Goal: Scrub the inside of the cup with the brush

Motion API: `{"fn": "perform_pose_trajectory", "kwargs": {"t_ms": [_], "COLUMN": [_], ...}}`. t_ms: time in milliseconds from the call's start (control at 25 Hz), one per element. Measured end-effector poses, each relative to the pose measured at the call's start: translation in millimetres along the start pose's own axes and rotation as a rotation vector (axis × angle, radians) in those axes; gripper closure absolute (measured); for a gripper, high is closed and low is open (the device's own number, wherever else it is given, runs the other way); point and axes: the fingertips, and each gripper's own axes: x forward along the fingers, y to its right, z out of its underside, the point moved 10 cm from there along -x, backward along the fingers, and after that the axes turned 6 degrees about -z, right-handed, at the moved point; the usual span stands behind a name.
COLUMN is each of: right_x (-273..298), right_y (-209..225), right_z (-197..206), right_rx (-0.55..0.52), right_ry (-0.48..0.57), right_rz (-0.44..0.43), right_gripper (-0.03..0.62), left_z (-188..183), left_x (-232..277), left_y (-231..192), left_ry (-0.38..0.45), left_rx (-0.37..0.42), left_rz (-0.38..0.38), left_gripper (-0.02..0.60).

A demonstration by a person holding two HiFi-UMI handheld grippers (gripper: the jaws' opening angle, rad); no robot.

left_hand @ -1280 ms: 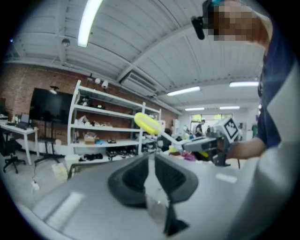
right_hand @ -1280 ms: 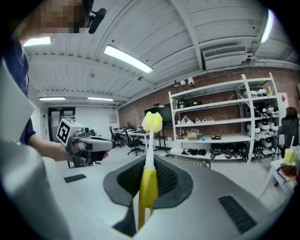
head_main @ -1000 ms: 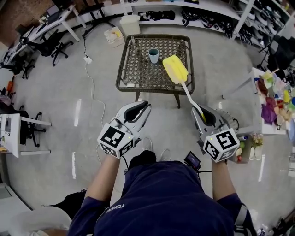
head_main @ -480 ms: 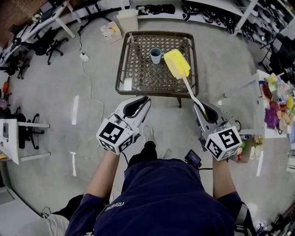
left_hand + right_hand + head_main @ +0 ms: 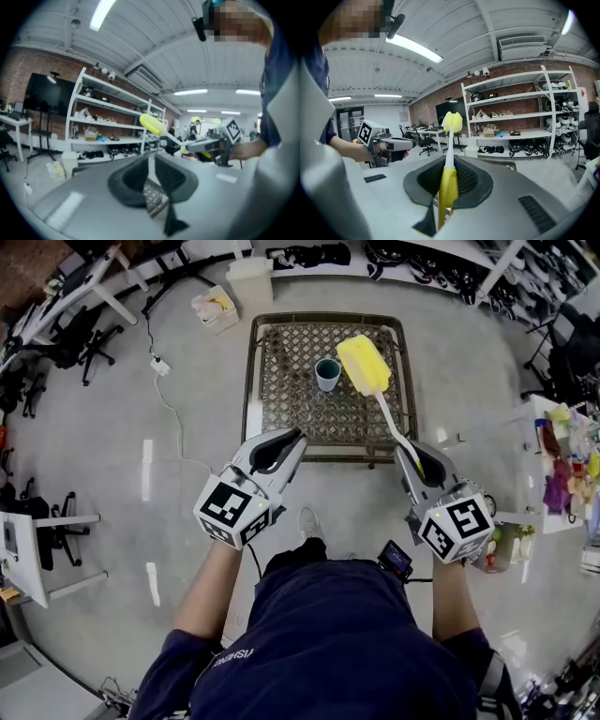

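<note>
The cup [image 5: 327, 373] stands just left of the brush [image 5: 363, 364] head, its handle running back near-right into the clamped right gripper [image 5: 412, 460]; the left gripper [image 5: 292, 439] is closed and empty.

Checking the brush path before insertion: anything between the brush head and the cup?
Nothing visible. In the head view the brush, shut in the right tool, holds its head just right of the open cup on the table, only bare tabletop between them.
</note>
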Motion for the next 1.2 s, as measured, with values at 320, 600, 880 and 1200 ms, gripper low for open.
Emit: {"fn": "perform_pose_trajectory", "kwargs": {"t_ms": [320, 600, 880, 1200], "right_x": [57, 78, 101, 138], "right_y": [11, 34, 75, 137], "right_z": [-19, -23, -19, -18], "right_rx": [0.011, 0.023, 0.046, 0.073], "right_ry": [-0.01, -0.021, -0.046, -0.084], "right_rz": [0.04, 0.06, 0.029, -0.066], "right_gripper": [0.565, 0.565, 0.565, 0.565], "left_z": [-8, -3, 7, 25], "left_x": [23, 57, 105, 174], "left_y": [-67, -94, -107, -121], "left_ry": [-0.018, -0.037, -0.068, -0.1], "left_rx": [-0.008, -0.023, -0.03, -0.024], "left_rz": [0.027, 0.045, 0.032, -0.027], "left_gripper": [0.54, 0.54, 0.54, 0.503]}}
